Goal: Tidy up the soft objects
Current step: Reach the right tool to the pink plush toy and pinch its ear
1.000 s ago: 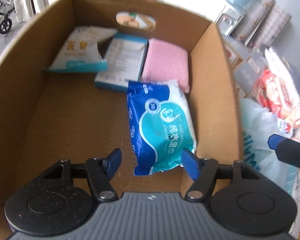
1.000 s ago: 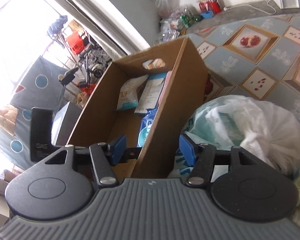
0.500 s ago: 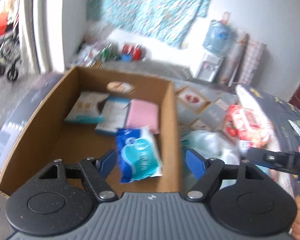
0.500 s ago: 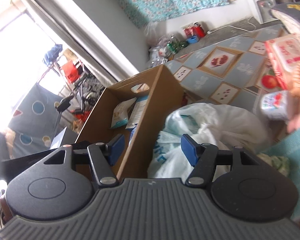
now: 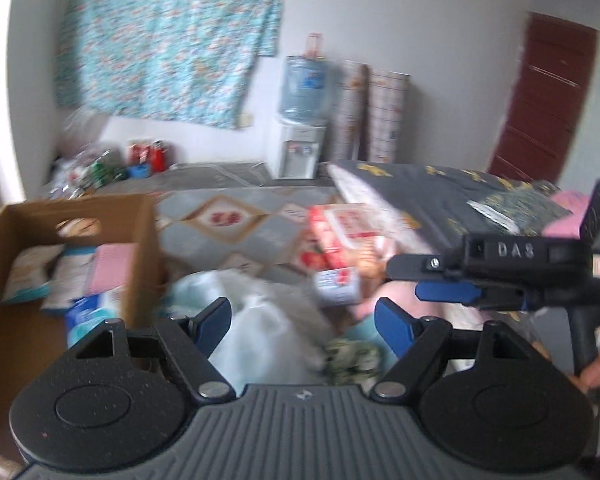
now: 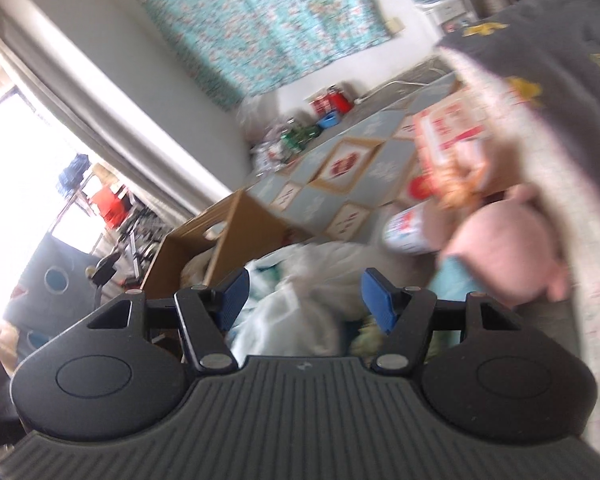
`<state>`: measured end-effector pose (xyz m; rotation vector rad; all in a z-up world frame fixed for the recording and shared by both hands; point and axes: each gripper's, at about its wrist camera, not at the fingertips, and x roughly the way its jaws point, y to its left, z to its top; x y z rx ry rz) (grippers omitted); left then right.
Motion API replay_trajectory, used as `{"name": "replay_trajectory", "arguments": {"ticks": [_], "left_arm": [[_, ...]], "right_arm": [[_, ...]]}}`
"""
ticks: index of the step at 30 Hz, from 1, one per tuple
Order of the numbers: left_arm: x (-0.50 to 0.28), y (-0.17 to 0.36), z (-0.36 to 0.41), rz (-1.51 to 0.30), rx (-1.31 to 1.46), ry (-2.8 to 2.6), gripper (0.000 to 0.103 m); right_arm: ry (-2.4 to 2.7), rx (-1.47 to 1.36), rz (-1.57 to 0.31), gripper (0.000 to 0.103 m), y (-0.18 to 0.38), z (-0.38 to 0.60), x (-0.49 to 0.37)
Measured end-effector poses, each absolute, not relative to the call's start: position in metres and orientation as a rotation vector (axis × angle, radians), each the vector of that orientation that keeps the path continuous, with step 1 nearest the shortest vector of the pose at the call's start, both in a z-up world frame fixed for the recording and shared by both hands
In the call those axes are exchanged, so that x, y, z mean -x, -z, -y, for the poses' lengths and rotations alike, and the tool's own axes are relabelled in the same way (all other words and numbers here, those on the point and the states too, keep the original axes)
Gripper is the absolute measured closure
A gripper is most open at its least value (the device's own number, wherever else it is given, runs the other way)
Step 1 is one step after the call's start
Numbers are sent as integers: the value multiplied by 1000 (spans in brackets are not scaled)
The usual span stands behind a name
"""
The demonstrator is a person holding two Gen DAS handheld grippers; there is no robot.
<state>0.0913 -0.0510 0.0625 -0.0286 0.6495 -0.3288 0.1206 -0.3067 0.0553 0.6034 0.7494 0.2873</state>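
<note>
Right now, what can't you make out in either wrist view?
- Cardboard box floor: left wrist view, cut off by the left gripper body; the packs inside are blurred.
- White plastic bag contents: both views, motion blur.
- Pink soft item: right wrist view, too blurred to identify.
- Right gripper: open, nothing between its fingers.

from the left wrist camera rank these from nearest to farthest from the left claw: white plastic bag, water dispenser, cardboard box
1. White plastic bag, just ahead of the left claw.
2. Cardboard box, to the left.
3. Water dispenser, against the far wall.
</note>
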Motion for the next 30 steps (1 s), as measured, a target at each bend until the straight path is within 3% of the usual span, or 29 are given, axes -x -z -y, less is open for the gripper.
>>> {"name": "replay_trajectory", "arguments": {"ticks": [10,19,24,27,30], "left_arm": [[-123,-18,134,-644,-37,422,29],[-163,28,188,-744,-65,503,42],[-176,44,201,-770,-76,514,43],[-183,51,206,-785,-82,522,43],[-188,56,210,-802,-92,531,42]], "right_arm": [[-98,-780,-879,41,1,410,-160],[-18,-751,-980,52,38,419,-233],[6,-712,-1040,58,61,411,-265],[11,-689,-1059,65,72,404,-277],[3,-667,-1051,83,77,399,-283]]}}
